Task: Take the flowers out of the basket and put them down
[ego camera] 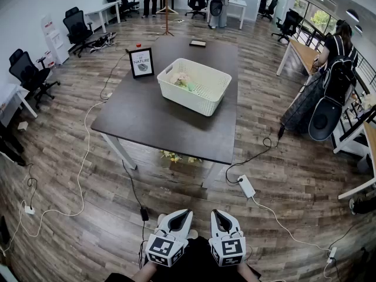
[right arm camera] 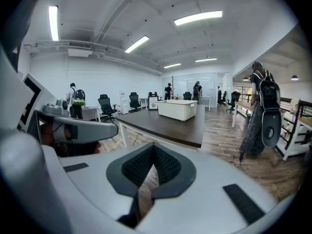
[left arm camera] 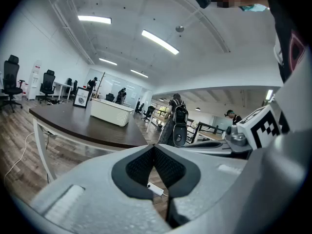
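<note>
A white perforated basket (ego camera: 194, 86) stands on the dark table (ego camera: 153, 119), with pale flowers (ego camera: 183, 81) lying inside it. Both grippers hang low at the frame's bottom, well short of the table. My left gripper (ego camera: 187, 214) is shut with nothing between its jaws. My right gripper (ego camera: 216, 214) is shut and empty too. From the left gripper view the basket (left arm camera: 111, 112) sits far off on the table, and the left gripper (left arm camera: 154, 146) points toward it. The right gripper view shows the basket (right arm camera: 177, 109) far ahead beyond the right gripper (right arm camera: 154, 146).
A framed sign (ego camera: 141, 62) stands at the table's far left and a dark flat thing (ego camera: 198, 43) at its far edge. More flowers (ego camera: 173, 157) lie on the floor under the table. Cables and a power strip (ego camera: 246, 186) cross the wooden floor. A person with a backpack (ego camera: 338, 69) stands at right.
</note>
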Demonstrator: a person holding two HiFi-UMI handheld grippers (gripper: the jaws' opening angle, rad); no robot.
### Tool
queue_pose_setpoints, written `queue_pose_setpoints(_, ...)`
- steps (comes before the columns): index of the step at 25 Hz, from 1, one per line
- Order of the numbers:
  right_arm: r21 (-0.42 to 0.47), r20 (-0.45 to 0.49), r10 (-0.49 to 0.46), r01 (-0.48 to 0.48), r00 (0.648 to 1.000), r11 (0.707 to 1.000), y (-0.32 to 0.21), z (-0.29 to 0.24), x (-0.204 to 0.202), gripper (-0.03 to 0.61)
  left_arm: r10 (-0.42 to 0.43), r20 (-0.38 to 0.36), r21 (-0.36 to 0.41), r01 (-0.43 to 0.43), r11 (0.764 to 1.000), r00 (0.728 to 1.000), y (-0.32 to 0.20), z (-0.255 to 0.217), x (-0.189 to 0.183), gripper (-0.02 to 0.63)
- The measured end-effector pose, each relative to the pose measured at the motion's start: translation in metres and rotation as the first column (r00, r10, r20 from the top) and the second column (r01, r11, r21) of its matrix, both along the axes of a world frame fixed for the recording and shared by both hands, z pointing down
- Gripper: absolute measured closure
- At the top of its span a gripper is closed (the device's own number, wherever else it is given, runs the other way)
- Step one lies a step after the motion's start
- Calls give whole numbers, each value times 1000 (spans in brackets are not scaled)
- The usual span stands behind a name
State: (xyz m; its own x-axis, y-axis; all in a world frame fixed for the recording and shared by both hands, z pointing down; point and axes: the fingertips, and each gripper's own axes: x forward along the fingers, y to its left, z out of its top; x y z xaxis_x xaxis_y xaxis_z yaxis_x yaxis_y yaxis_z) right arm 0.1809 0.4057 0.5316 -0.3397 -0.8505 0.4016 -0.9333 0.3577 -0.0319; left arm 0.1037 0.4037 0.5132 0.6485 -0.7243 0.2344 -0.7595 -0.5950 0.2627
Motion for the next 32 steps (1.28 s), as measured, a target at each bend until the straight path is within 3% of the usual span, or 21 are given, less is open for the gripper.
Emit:
queue_pose_setpoints(6, 18, -2, -1, 1, 1000, 1000, 5, -4, 2, 574, 30, 10, 21, -30, 999, 999, 6, -7, 10, 604)
queue_pose_setpoints(19, 8, 51, 8, -9, 999, 1000, -2, 0, 8, 572, -12, 9, 16, 12, 1000, 1000, 2, -3, 9, 604)
queue_pose_setpoints(32, 0, 40, 83, -84, 996, 997, -67, 5, 12, 572, 60, -3, 30, -60, 998, 998, -74, 0, 14, 604)
